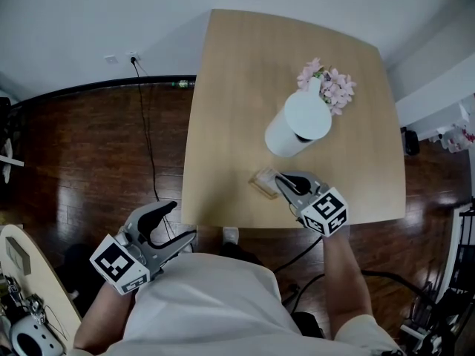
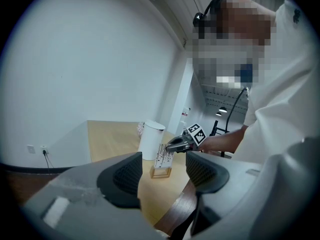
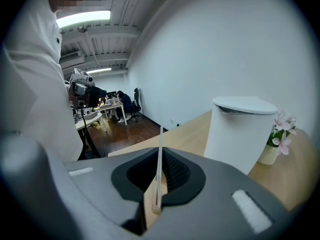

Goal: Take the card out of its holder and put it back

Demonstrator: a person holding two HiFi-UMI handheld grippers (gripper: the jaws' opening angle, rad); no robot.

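Observation:
A white printed card (image 2: pixel 164 155) stands upright in a small wooden holder (image 2: pixel 161 172) near the table's front edge. My right gripper (image 1: pixel 282 179) is shut on the card's top edge. In the right gripper view the card (image 3: pixel 159 164) shows edge-on between the dark pads (image 3: pixel 175 171), its lower end in the holder (image 3: pixel 156 209). In the head view the holder (image 1: pixel 263 183) lies just left of the jaws. My left gripper (image 1: pixel 180 225) hangs off the table's front left corner, open with nothing in it, and faces the holder from a distance.
A white lidded bin (image 1: pixel 297 124) stands just behind the holder, with a small vase of pink flowers (image 1: pixel 330 86) behind it. The light wooden table (image 1: pixel 230 87) sits on dark wood floor. A cable (image 1: pixel 147 139) runs along the floor at the left.

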